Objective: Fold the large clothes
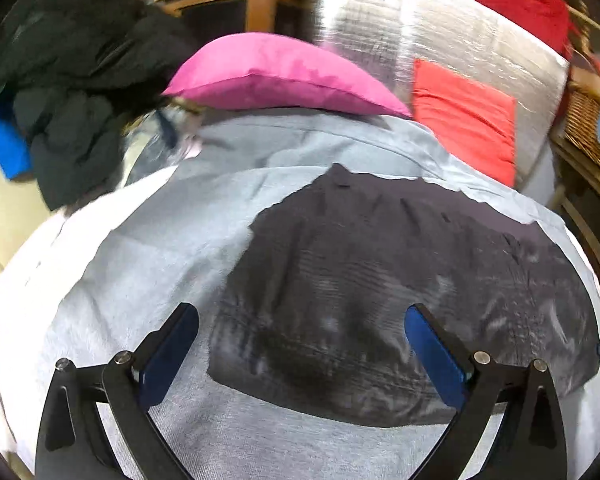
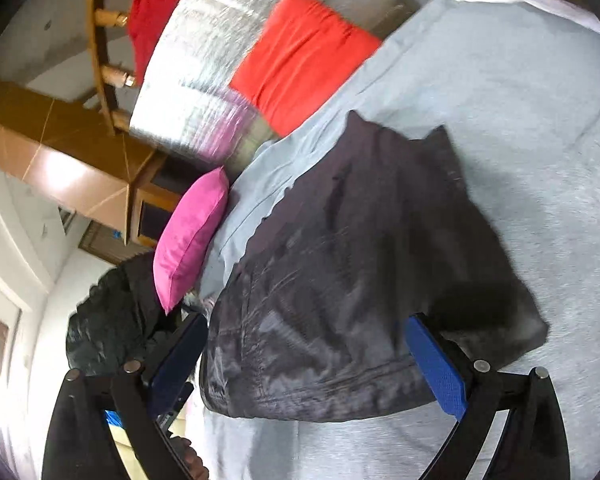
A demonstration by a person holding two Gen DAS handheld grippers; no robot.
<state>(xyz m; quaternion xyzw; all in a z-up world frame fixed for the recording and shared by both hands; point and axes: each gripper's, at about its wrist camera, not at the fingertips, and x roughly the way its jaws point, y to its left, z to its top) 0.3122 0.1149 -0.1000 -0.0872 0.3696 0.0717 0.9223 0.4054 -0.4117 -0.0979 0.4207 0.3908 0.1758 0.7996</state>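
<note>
A dark grey garment point(image 1: 380, 288) lies folded into a rough rectangle on the pale grey-blue sheet point(image 1: 140, 264) of a bed. My left gripper point(image 1: 302, 320) hovers open above its near edge, blue pads wide apart with nothing between them. In the right wrist view the same dark garment point(image 2: 340, 280) fills the centre, its seamed edge nearest me. My right gripper point(image 2: 306, 328) is open over that edge, and its right blue pad point(image 2: 436, 364) is close to the garment's corner. A hand point(image 2: 188, 460) shows at the bottom beside the other gripper.
A pink pillow point(image 1: 280, 72) and a red cushion point(image 1: 464, 116) lie at the head of the bed against a silver quilted panel point(image 1: 400, 32). A pile of dark clothes point(image 1: 72, 72) is heaped at the left. A wicker basket point(image 1: 588, 124) stands at the right.
</note>
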